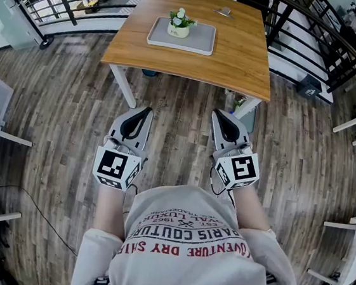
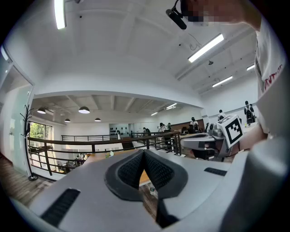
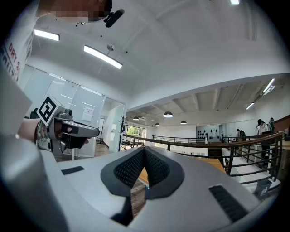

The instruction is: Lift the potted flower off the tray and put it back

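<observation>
The potted flower point(image 1: 179, 24), white blooms in a small white pot, stands on a grey tray point(image 1: 198, 40) on the wooden table point(image 1: 239, 56) at the top of the head view. Both grippers are held level over the floor, well short of the table's near edge. My left gripper point(image 1: 146, 111) is shut and empty, its tips meeting point(image 2: 143, 152). My right gripper point(image 1: 217, 114) is shut too, with nothing between its pads point(image 3: 144, 149). Each gripper's marker cube sits near the person's chest.
A metal clip-like object point(image 1: 223, 11) lies at the table's far edge. A black railing point(image 1: 316, 52) runs round behind the table. A bottle point(image 1: 229, 98) stands on the floor by the table's right leg. White furniture stands at left point(image 1: 0, 131) and right point(image 1: 344, 253).
</observation>
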### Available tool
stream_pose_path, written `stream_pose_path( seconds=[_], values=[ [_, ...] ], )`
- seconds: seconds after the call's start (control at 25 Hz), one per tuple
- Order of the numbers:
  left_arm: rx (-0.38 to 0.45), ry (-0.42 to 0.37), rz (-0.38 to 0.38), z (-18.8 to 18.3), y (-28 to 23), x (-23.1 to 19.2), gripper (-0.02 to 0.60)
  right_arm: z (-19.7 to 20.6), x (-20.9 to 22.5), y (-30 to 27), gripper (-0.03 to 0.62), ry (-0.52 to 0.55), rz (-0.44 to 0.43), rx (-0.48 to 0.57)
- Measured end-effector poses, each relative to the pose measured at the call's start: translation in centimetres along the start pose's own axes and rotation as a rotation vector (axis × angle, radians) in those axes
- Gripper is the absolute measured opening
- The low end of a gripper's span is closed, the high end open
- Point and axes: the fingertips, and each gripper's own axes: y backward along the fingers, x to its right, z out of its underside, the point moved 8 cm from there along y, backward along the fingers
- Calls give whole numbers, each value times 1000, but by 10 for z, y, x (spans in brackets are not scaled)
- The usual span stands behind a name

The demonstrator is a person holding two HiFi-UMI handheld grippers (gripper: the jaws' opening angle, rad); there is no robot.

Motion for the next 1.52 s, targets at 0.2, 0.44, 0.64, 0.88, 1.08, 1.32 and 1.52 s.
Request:
stream_pose_path(
  seconds=[0.2, 0.44, 0.64, 0.88, 1.08, 1.32, 1.52],
  values=[
    [3, 1, 6, 0, 3, -4, 12, -1, -5, -2, 26, 9, -16, 15],
    [6, 14, -6, 2, 4, -8, 12, -1, -8, -6, 26, -2, -28, 34],
    [5, 30, -17, 6, 3, -12, 12, 0, -6, -10, 28, 33, -5, 18],
    [-16, 51, -38, 12, 1, -15, 12, 5, 2, -26, 381, -28, -56, 29],
    [-37, 57, -64, 20, -5, -21, 12, 11, 12, -45, 403, -54, -60, 25],
    [-65, 53, -121, 29, -37, -44, 12, 28, 39, -91, 403, -82, -98, 24],
    [-86, 48, -159, 30, -97, -76, 12, 40, 85, -156, 403, -102, -140, 20]
  ],
)
